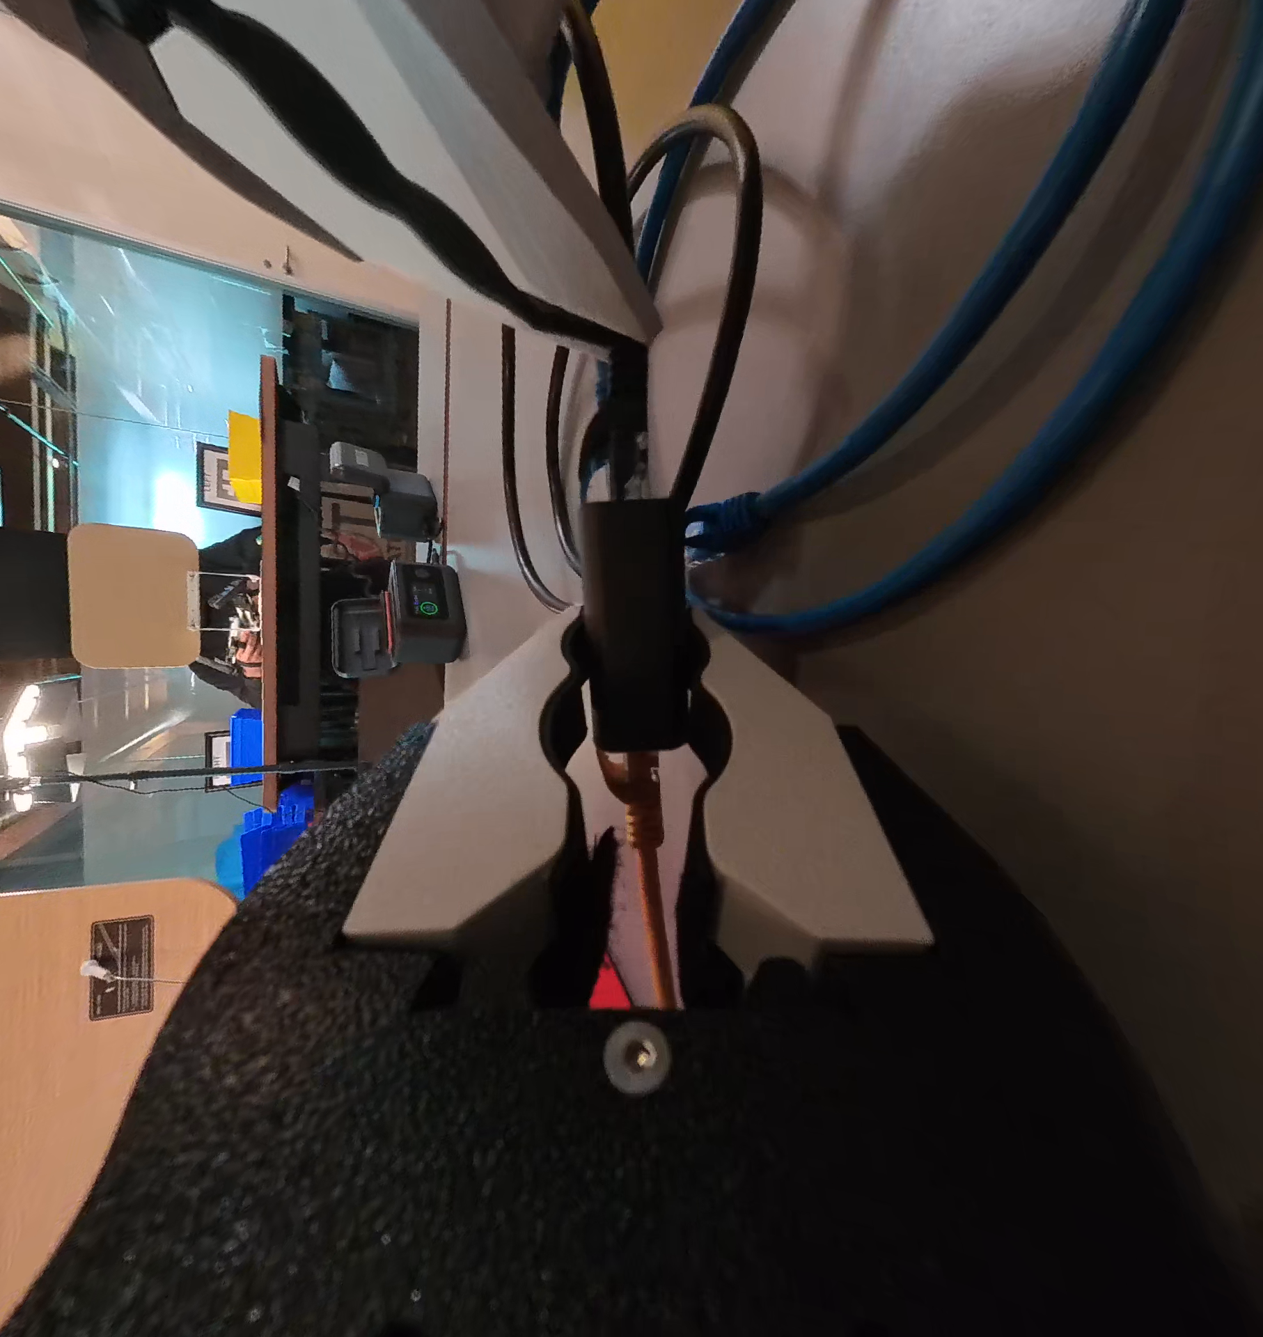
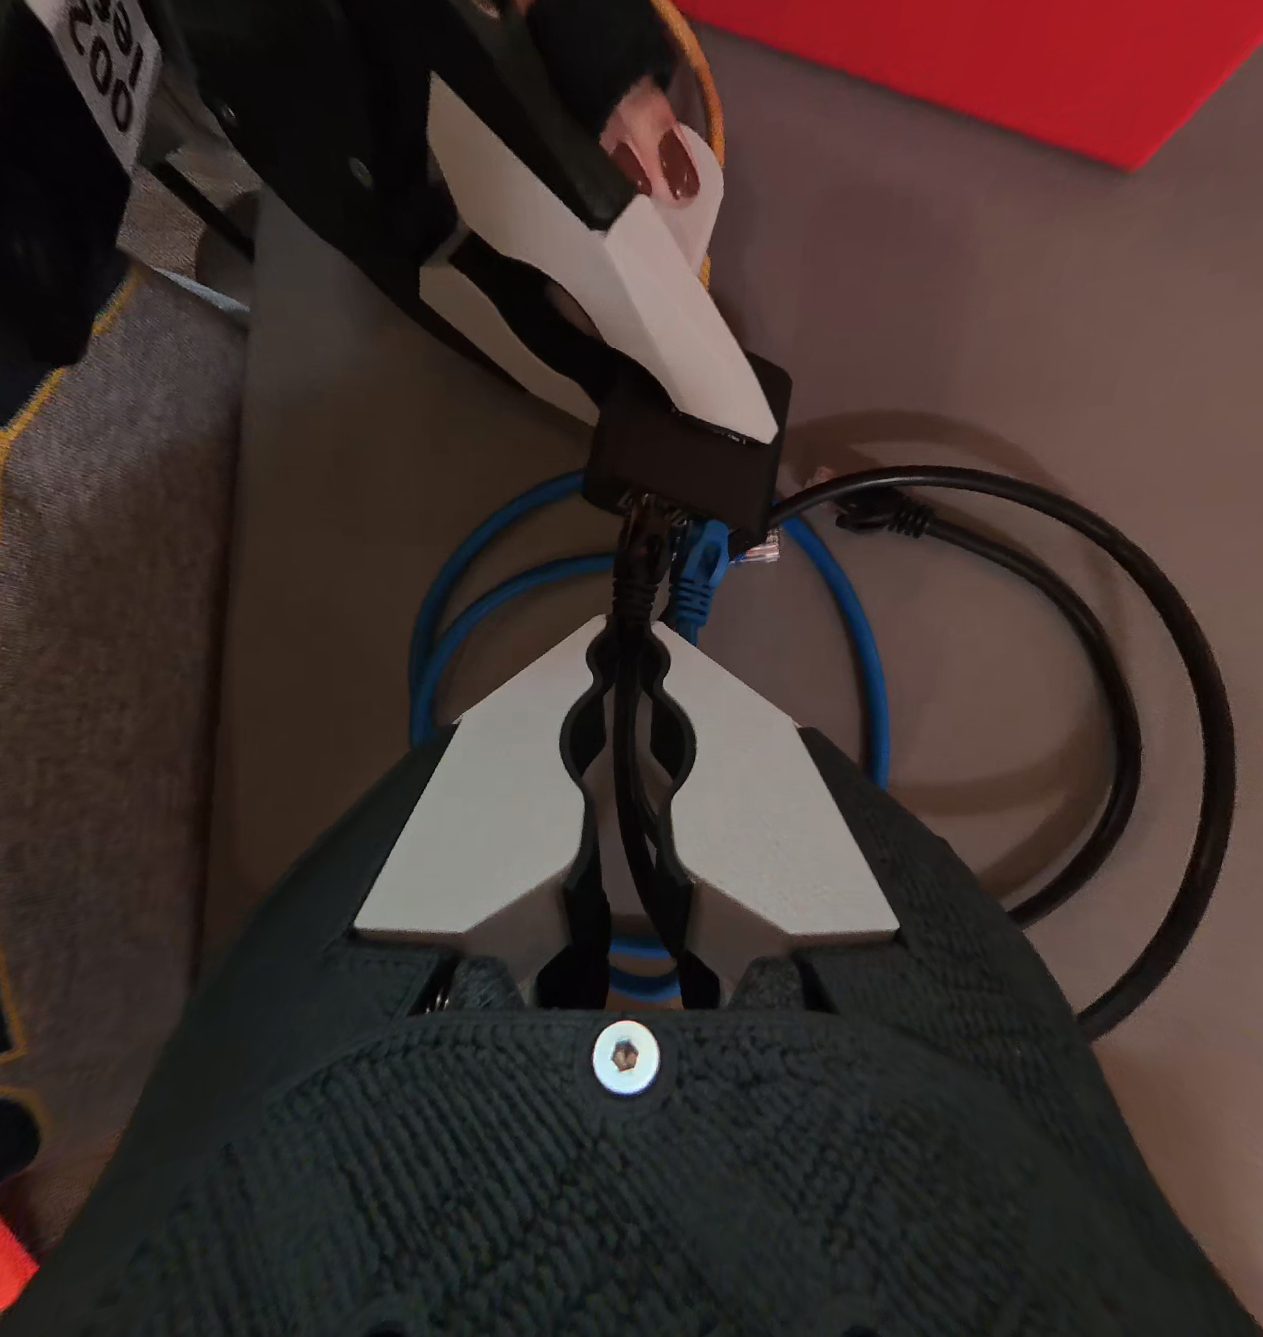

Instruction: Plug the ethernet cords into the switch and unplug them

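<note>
L gripper (image 2: 730,427) reaches in from 11 o'clock, clamped on black switch (image 2: 686,463). R gripper (image 2: 632,651) points to 12, pinching black cord (image 2: 632,579) just below its plug.

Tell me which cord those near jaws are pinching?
The black cord, plugged into the switch. The right gripper clamps it just behind its plug; the blue cord beside it is untouched.

Red board (image 2: 1034,65), patterned carpet (image 2: 93,579)

matt black plastic switch (image 2: 686,448), glossy cords (image 2: 1157,651)
</note>
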`<state>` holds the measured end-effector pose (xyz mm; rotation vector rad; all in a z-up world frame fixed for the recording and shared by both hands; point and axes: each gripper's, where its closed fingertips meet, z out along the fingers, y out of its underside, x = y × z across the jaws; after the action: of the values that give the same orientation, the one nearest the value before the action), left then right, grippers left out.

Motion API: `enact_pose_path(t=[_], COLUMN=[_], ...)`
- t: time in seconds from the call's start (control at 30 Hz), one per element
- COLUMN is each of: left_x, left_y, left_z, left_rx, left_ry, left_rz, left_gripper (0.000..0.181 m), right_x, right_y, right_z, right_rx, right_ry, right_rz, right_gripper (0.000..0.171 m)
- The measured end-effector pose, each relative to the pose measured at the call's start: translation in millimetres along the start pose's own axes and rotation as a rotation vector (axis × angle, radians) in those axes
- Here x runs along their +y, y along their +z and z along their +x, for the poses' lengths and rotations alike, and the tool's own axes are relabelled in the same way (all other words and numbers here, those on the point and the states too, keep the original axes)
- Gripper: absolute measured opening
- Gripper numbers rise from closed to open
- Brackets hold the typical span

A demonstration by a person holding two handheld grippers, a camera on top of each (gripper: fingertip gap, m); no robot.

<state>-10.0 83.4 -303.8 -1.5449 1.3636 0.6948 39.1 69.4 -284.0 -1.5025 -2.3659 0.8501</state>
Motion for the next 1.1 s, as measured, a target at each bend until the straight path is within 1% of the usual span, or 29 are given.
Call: enact_pose_path(t=[0.03, 0.27, 0.37, 0.53, 0.67, 0.77, 0.87, 1.1], left_x=[0.6, 4.6, 7.6, 12.6, 17.8, 18.6, 19.3, 21.0], left_y=[0.1, 0.6, 1.9, 2.8, 3.5, 3.4, 3.0, 4.8], left_z=[0.3, 2.4, 2.1, 1.0, 1.1, 1.1, -0.9, 3.7], left_rx=[0.006, -0.008, -0.018, -0.047, -0.046, -0.041, -0.042, -0.022], left_ry=[-0.006, -0.022, -0.02, -0.029, -0.027, -0.014, 0.039, 0.023], left_rz=[-0.002, -0.046, -0.1, -0.219, -0.309, -0.318, -0.351, -0.384], left_gripper=[0.021, 0.021, 0.02, 0.02, 0.021, 0.021, 0.021, 0.021], right_x=[-1.0, -4.5, -5.3, -5.5, -8.3, -8.3, -8.4, -12.6], right_y=[0.3, 3.0, 4.2, 5.1, 7.1, 7.8, 8.5, 10.5], right_z=[-0.4, -2.2, -2.6, -0.9, -2.7, -2.8, -3.1, -8.2], right_rx=[0.001, -0.012, -0.004, 0.073, 0.135, 0.145, 0.163, 0.169], right_ry=[-0.011, -0.005, 0.017, 0.06, 0.056, 0.078, 0.106, 0.134], right_rz=[-0.003, 0.017, 0.011, -0.032, -0.057, -0.075, -0.104, -0.037], right_gripper=[0.003, 0.002, 0.002, 0.002, 0.002, 0.002, 0.002, 0.002])
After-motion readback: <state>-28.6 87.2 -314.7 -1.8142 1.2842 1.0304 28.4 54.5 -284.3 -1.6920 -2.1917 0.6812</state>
